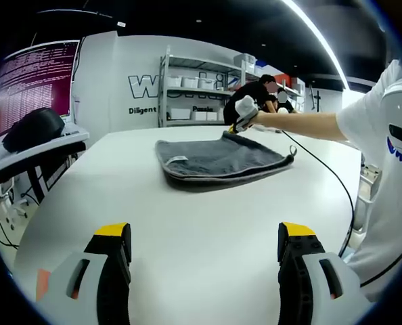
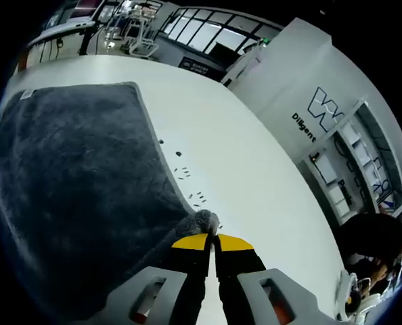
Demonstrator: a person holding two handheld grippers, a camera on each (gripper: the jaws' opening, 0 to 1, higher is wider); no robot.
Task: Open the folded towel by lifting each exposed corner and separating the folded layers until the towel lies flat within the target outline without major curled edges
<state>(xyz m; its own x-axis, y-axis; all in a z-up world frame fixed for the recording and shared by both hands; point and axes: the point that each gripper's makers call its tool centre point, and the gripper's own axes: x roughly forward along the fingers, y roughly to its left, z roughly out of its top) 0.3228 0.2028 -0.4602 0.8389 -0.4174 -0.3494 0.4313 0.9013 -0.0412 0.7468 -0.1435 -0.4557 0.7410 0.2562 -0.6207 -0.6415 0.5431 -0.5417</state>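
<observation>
Left gripper view: white table (image 1: 187, 223), shelving (image 1: 194, 88) behind.

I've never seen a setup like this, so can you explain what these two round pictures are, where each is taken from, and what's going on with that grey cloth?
A person holds a two-jaw tool in each hand, and a fisheye camera rides on each tool. The left gripper view looks across the white table: the left gripper hovers open with nothing in it, and beyond it lies the folded grey towel. There the right gripper, in the person's hand, is at the towel's far corner. The right gripper view looks down its own jaws, which are shut on that towel corner.
</observation>
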